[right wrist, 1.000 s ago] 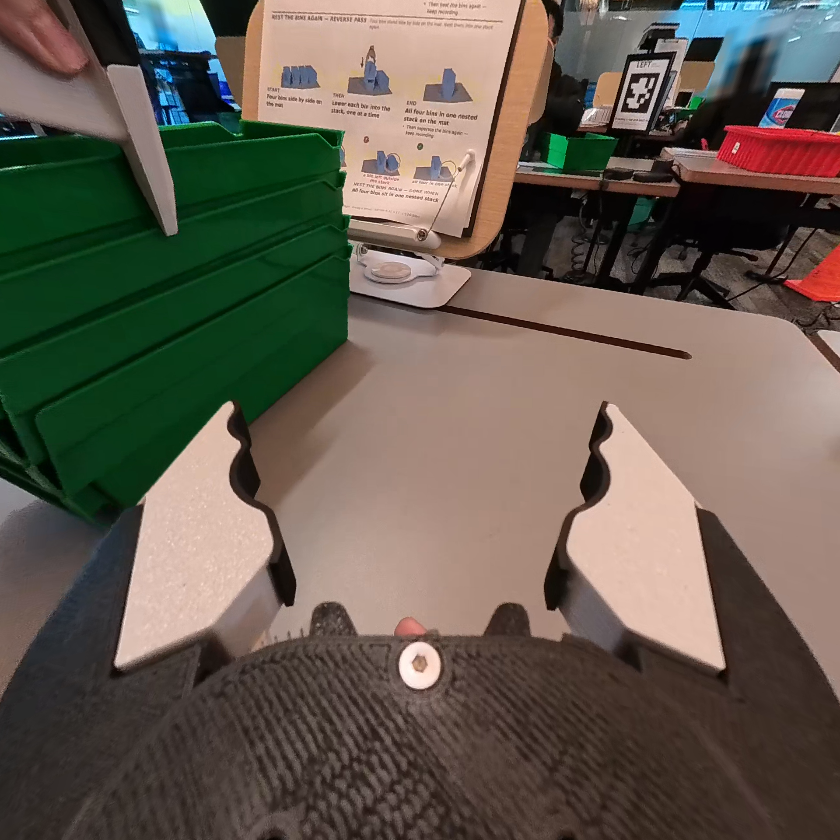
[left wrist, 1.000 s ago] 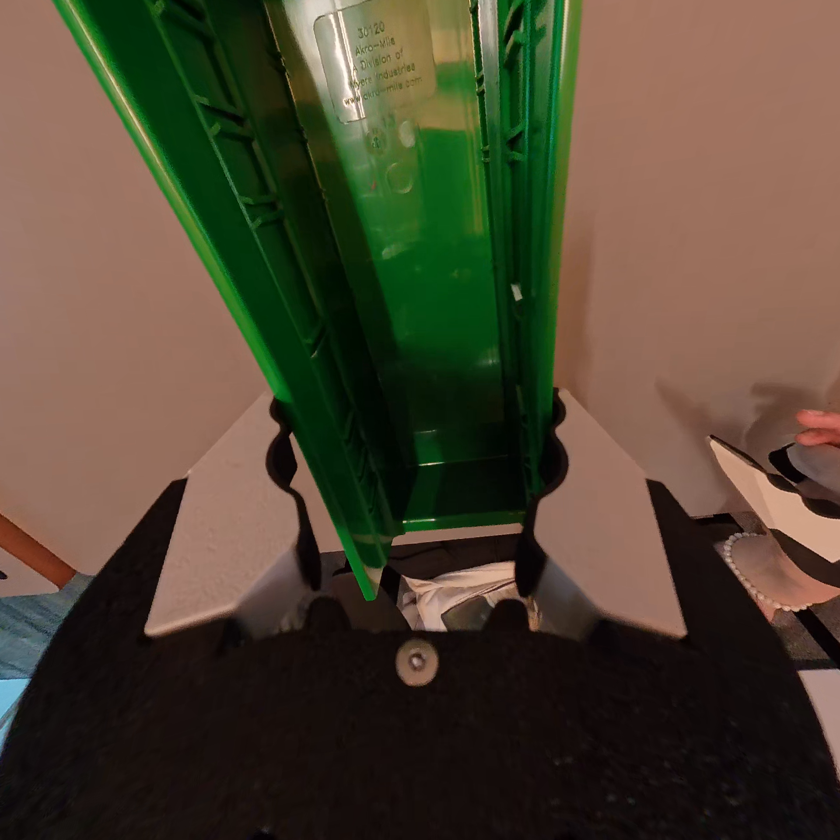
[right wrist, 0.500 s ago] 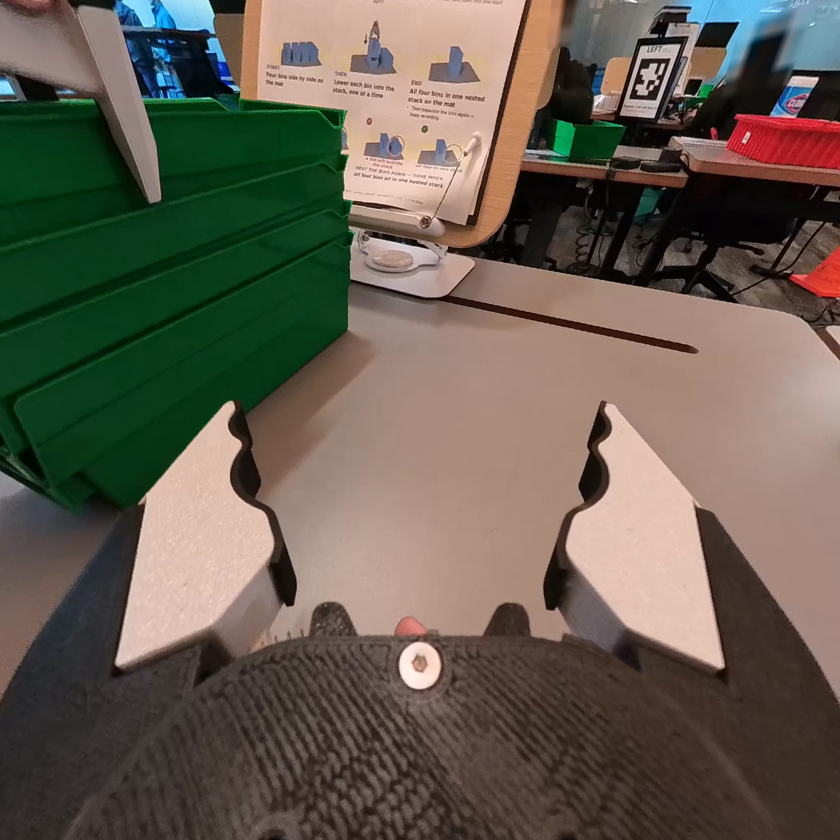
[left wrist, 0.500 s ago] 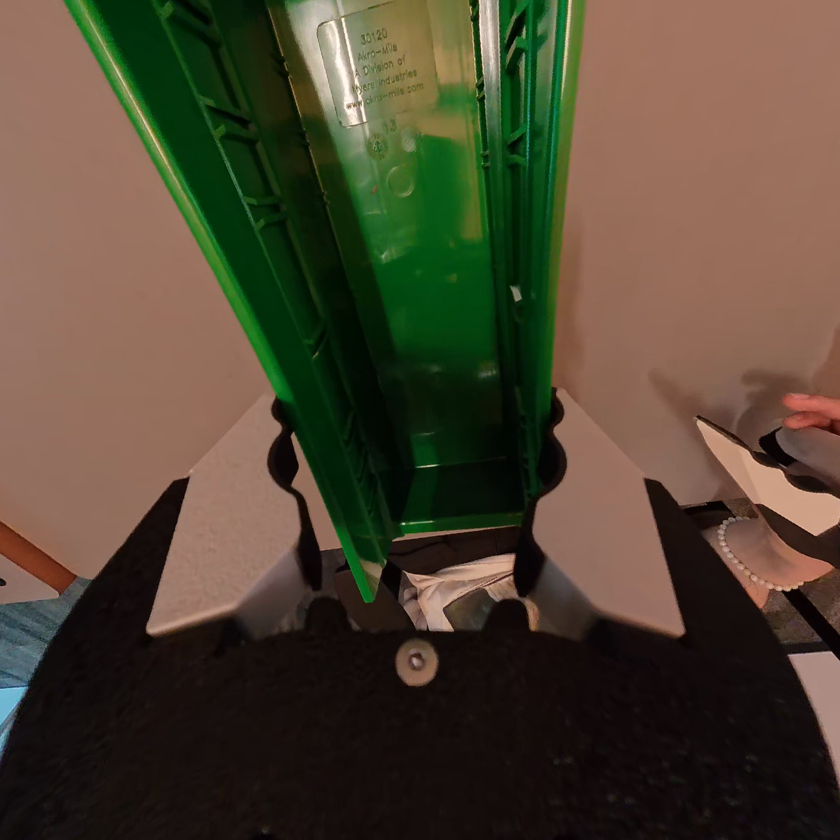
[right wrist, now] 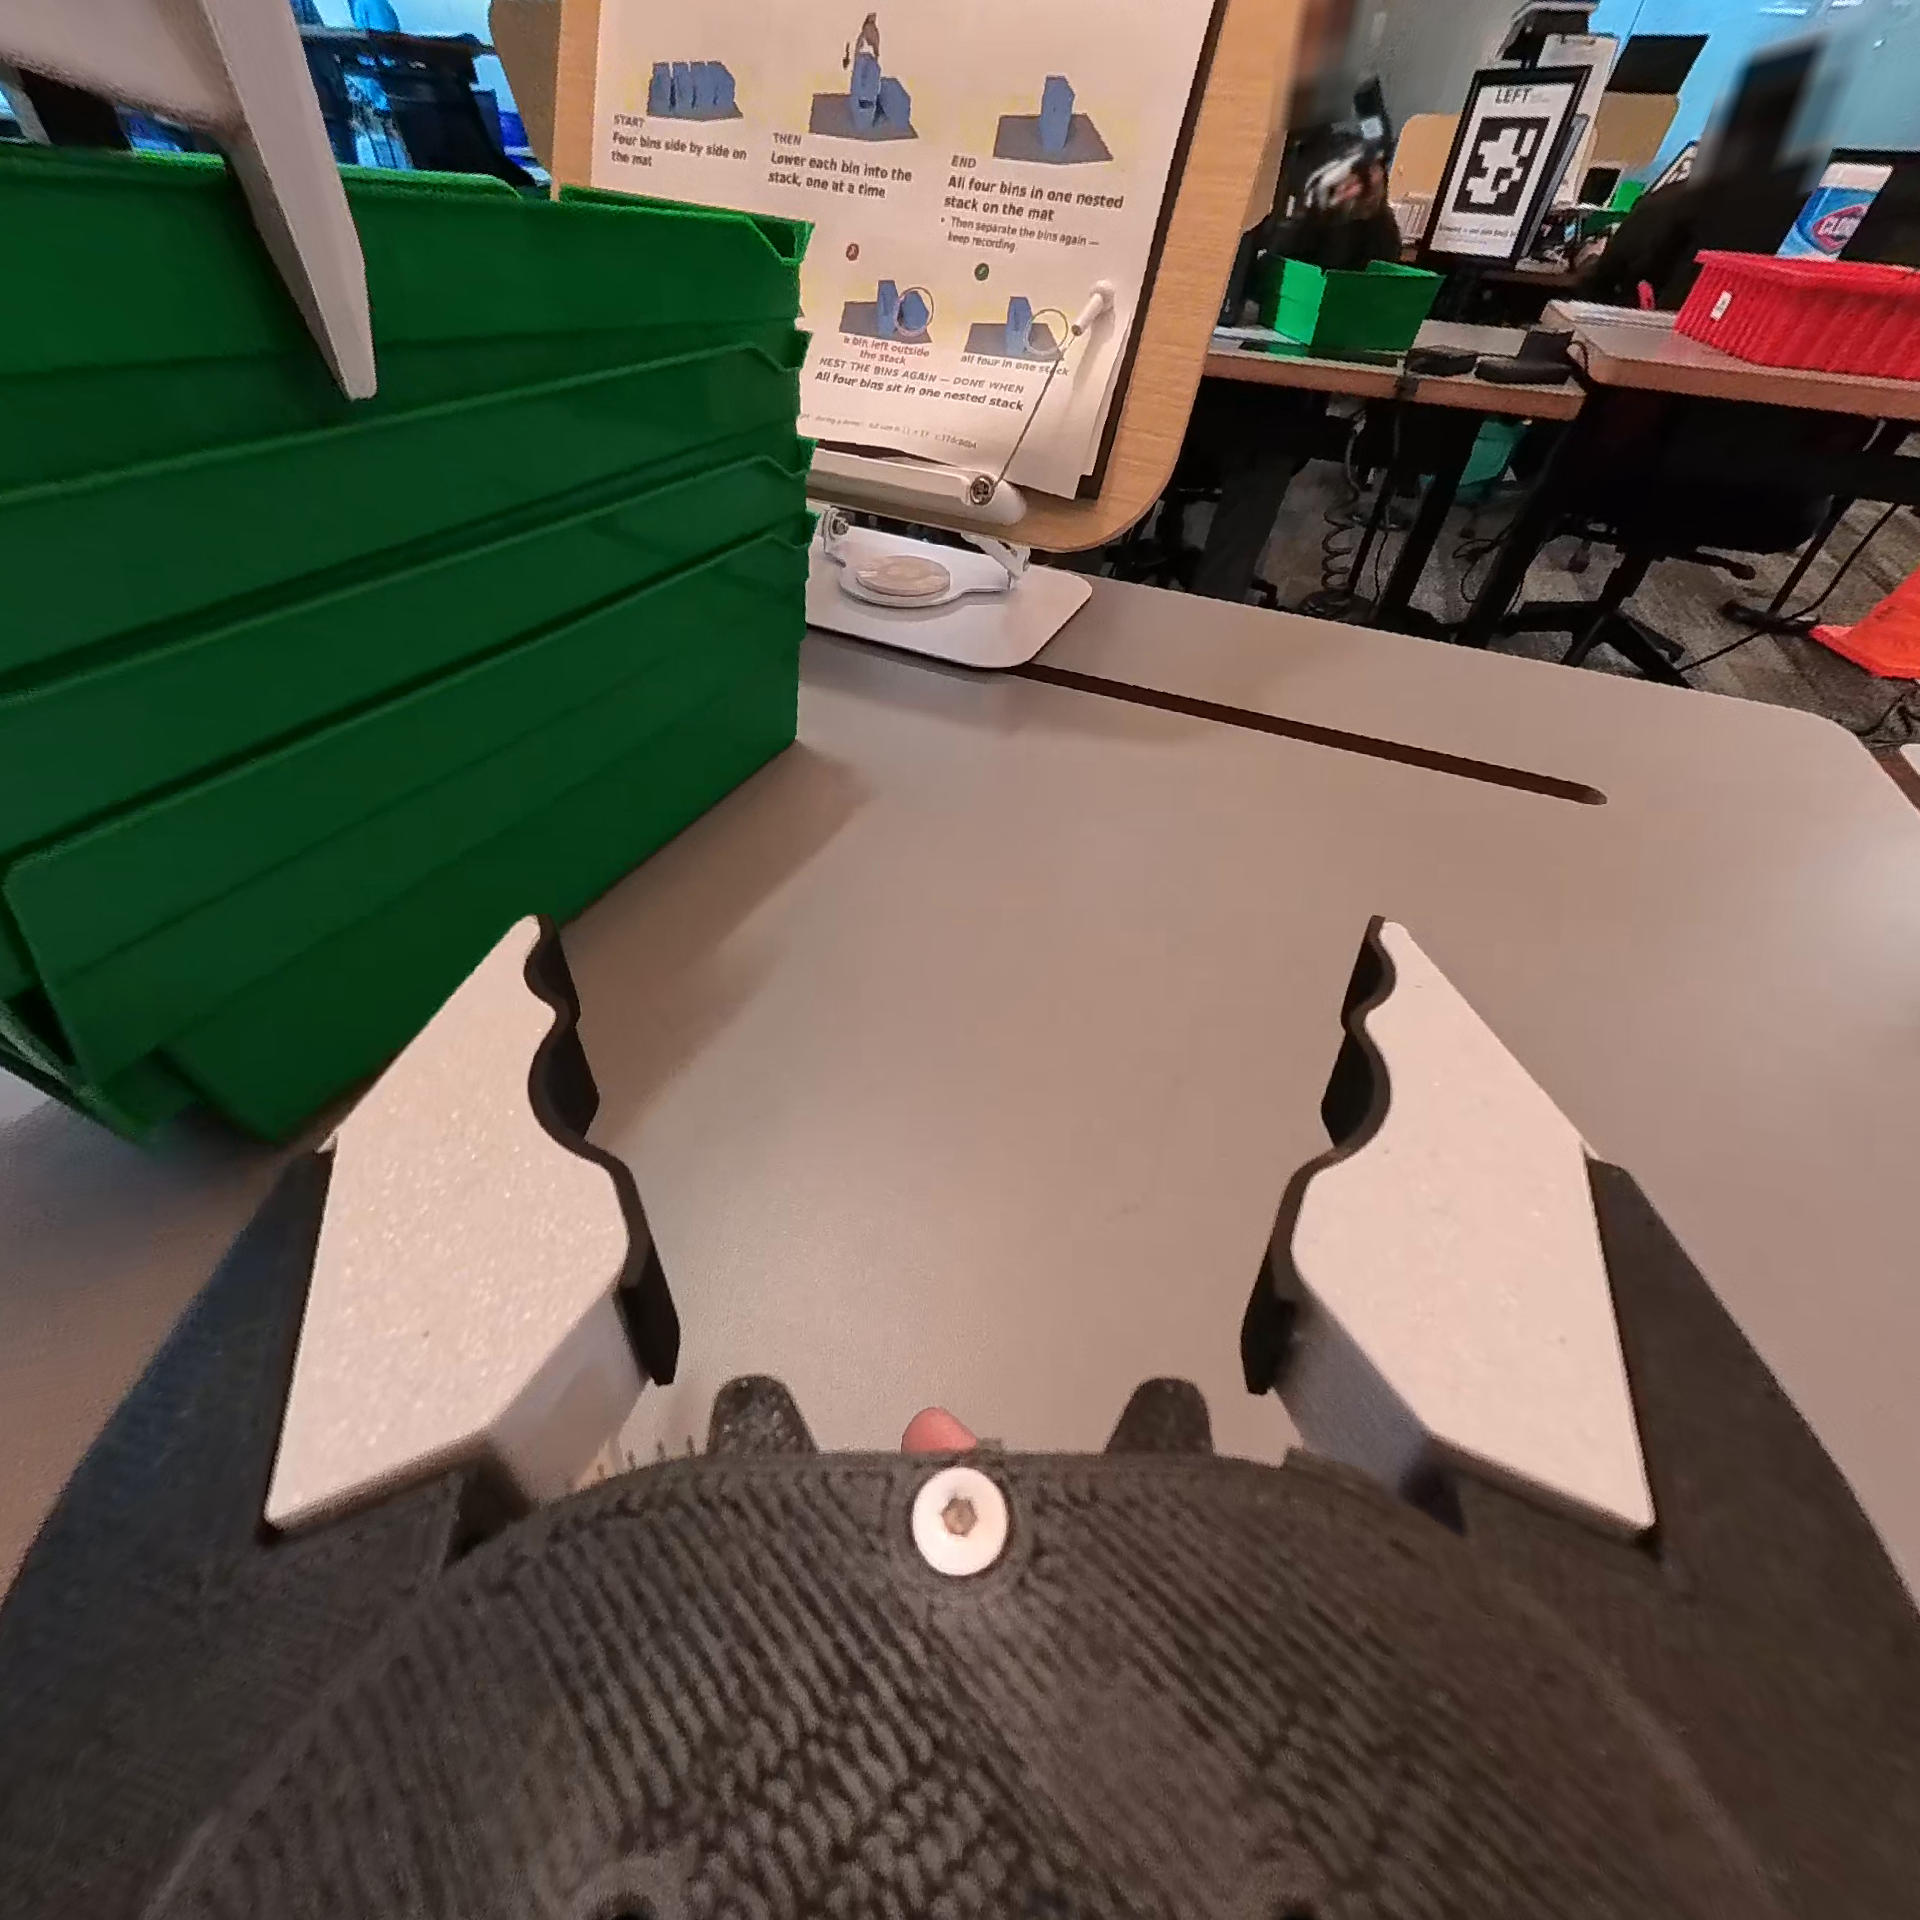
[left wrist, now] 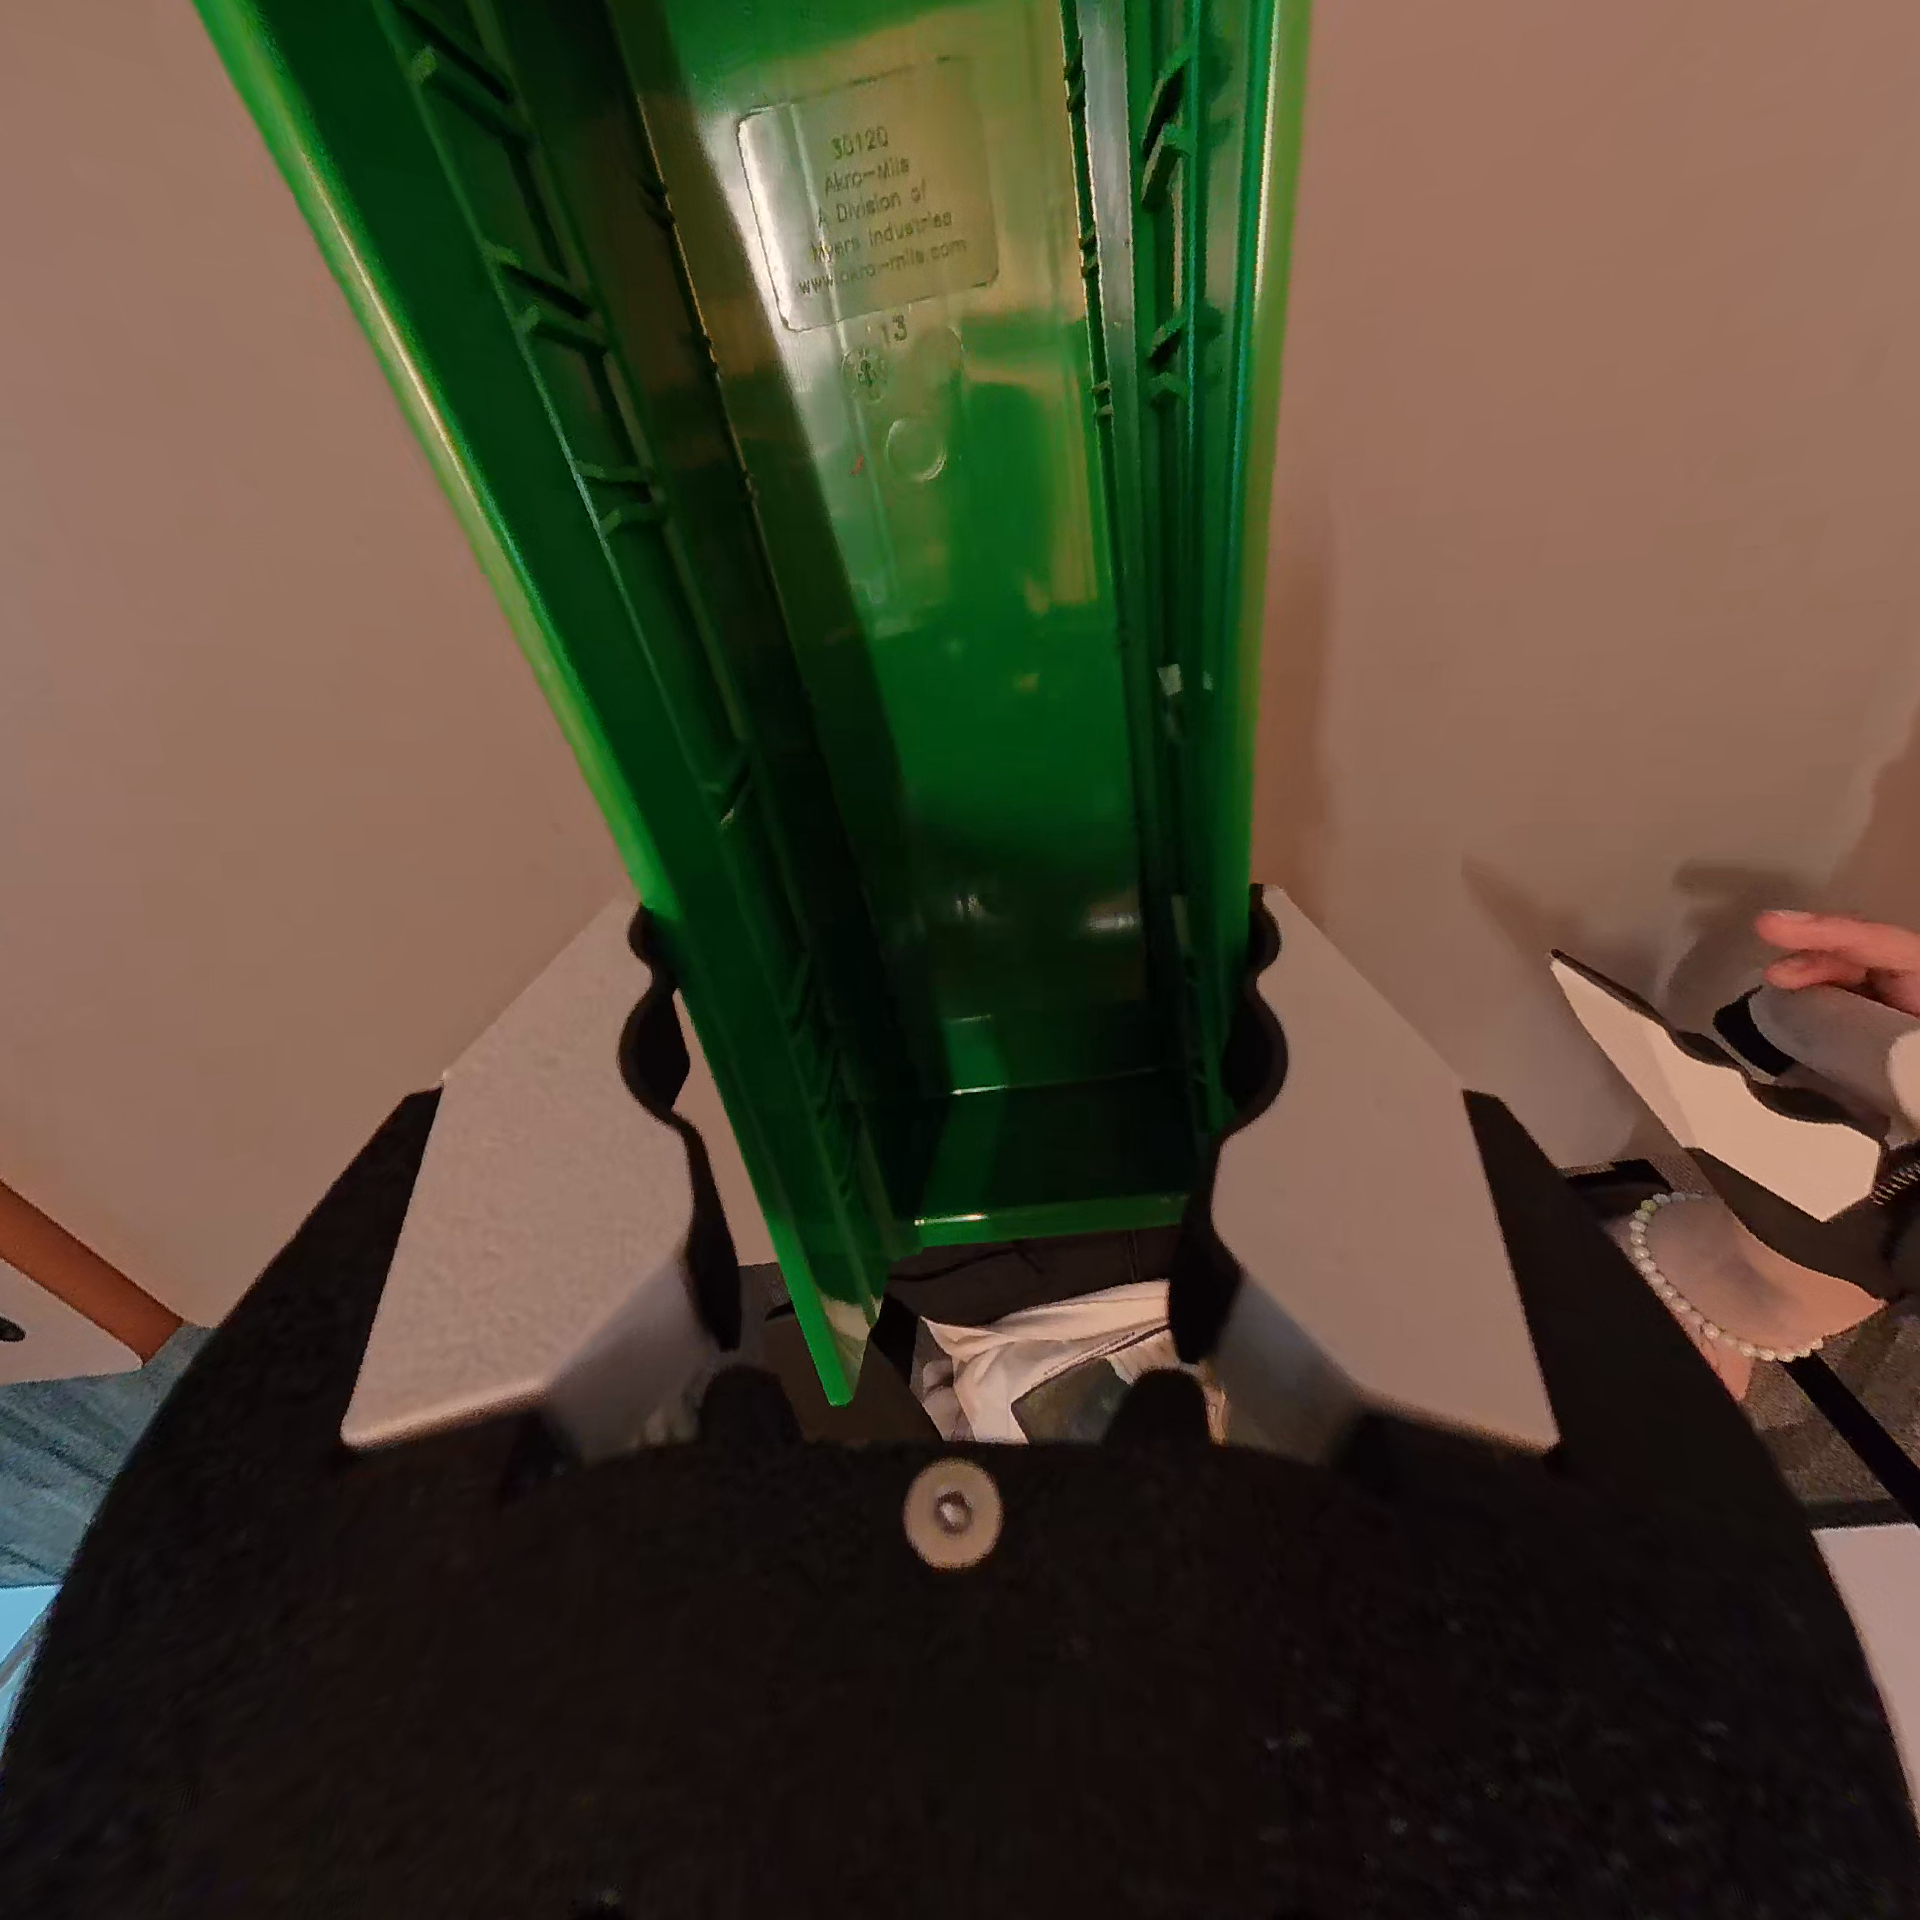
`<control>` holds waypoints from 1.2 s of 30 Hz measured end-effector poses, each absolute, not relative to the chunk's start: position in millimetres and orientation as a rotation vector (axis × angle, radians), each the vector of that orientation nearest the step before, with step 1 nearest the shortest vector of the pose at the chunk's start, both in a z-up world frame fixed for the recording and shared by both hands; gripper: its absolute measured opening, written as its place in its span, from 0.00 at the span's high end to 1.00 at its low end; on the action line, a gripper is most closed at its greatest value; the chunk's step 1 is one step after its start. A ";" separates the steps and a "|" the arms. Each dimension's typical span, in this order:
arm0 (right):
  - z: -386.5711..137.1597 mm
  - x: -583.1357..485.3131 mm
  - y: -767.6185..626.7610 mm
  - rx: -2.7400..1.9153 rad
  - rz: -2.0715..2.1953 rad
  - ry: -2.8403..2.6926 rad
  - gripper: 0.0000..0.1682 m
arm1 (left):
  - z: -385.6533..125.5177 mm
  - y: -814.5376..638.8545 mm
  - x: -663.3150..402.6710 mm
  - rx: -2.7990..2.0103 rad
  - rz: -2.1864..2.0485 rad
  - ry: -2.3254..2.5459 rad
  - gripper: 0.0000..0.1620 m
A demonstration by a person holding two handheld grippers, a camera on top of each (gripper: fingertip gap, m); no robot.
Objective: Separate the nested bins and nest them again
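A stack of several nested green bins stands on the grey table at the left of the right wrist view. My left gripper points down from above and is shut across the width of the top bin, one pad on each long wall. One of its fingers shows at the top bin's rim in the right wrist view. My right gripper is open and empty, low over the table just right of the stack. It also shows at the right edge of the left wrist view.
A board with an instruction sheet stands on a white base behind the stack. A dark slot runs across the table's far side. Other desks, a small green bin and a red basket are in the background.
My left gripper has lifted the top bin a little higher out of the stack. My right gripper has stayed open and nearly in place beside the stack.
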State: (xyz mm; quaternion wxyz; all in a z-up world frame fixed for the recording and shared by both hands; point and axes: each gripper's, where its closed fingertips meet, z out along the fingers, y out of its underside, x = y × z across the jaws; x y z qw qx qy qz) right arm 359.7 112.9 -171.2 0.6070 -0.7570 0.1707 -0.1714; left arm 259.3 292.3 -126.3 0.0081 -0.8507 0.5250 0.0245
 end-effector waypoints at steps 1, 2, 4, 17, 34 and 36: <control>-171.5 359.7 112.9 -1.751 -0.397 0.394 0.15 | -126.0 292.7 259.7 -2.659 0.071 1.638 0.36; -171.7 359.6 113.1 -1.752 -0.397 0.393 0.15 | -125.6 293.2 260.3 -2.660 0.060 1.632 0.36; -172.4 359.4 113.6 -1.755 -0.398 0.392 0.15 | -125.2 293.5 260.6 -2.665 0.044 1.624 0.36; -177.5 356.2 117.2 -1.779 -0.398 0.378 0.15 | -131.4 293.7 252.5 -2.647 0.081 1.648 0.26; -181.9 353.0 119.9 -1.801 -0.394 0.364 0.16 | -114.7 311.8 248.2 -2.542 0.207 1.612 0.34; -181.8 351.8 119.8 -1.803 -0.394 0.359 0.16 | -116.2 312.4 249.7 -2.532 0.188 1.618 0.30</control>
